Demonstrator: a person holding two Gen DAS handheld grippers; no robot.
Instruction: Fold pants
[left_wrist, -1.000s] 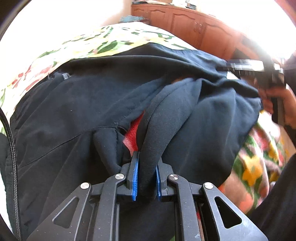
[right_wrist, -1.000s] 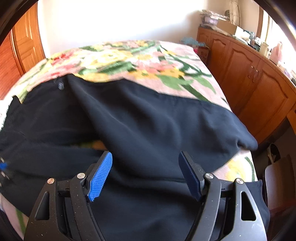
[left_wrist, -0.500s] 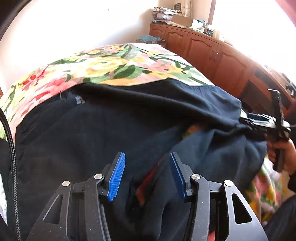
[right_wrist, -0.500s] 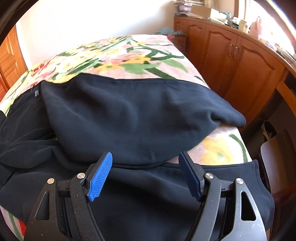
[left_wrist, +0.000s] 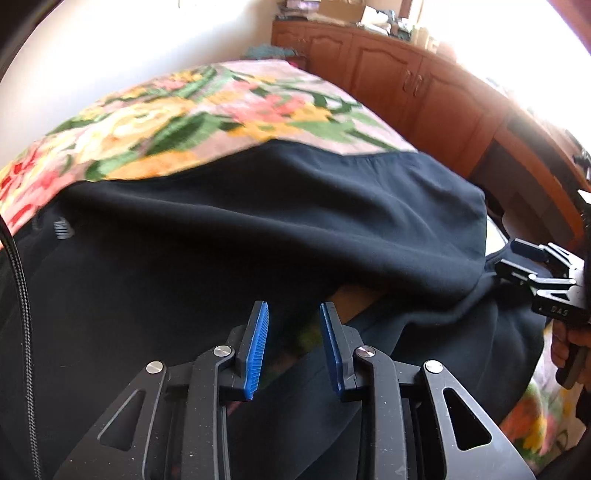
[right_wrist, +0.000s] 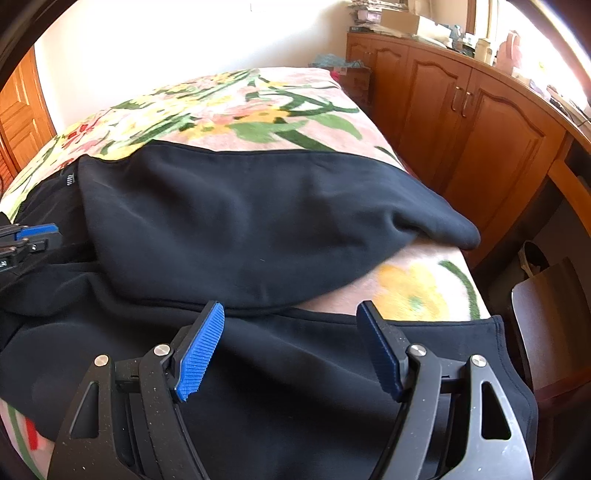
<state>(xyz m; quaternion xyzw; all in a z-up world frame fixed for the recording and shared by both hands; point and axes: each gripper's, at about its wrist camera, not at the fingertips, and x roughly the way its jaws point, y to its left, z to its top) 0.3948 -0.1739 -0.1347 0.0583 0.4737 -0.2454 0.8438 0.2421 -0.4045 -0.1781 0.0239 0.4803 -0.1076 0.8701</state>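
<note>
While the black pants (right_wrist: 236, 229) lay spread across the bed (right_wrist: 258, 107), one leg was folded over the rest, its cuff end reaching toward the bed's right edge in the right wrist view. The other leg ran along the near edge below it, and a strip of the floral blanket (right_wrist: 417, 291) showed between the two layers. A small white label (left_wrist: 62, 229) sat on the fabric near the far left of the garment in the left wrist view.

The left claw (left_wrist: 293, 347) hovered over the dark cloth near the middle of the pants, its jaws closing with a narrow gap between the blue pads (left_wrist: 255, 350); nothing was pinched between them (the fabric lay beneath, not in the gap). The right claw (right_wrist: 291, 354) stood wide open above the near leg, its pads well apart and free of cloth. In the left wrist view the right claw (left_wrist: 535, 266) appeared at the right edge, beside the folded leg's end, with a hand (left_wrist: 569, 343) gripping its handle. In the right wrist view the left claw's tip (right_wrist: 29, 236) showed at the left edge over the pants.

Wooden cabinets (right_wrist: 480, 122) ran along the wall to the right of the bed, their top cluttered with papers and small items too blurred to name. A dark chair (right_wrist: 554, 317) stood near the bed's right corner.
</note>
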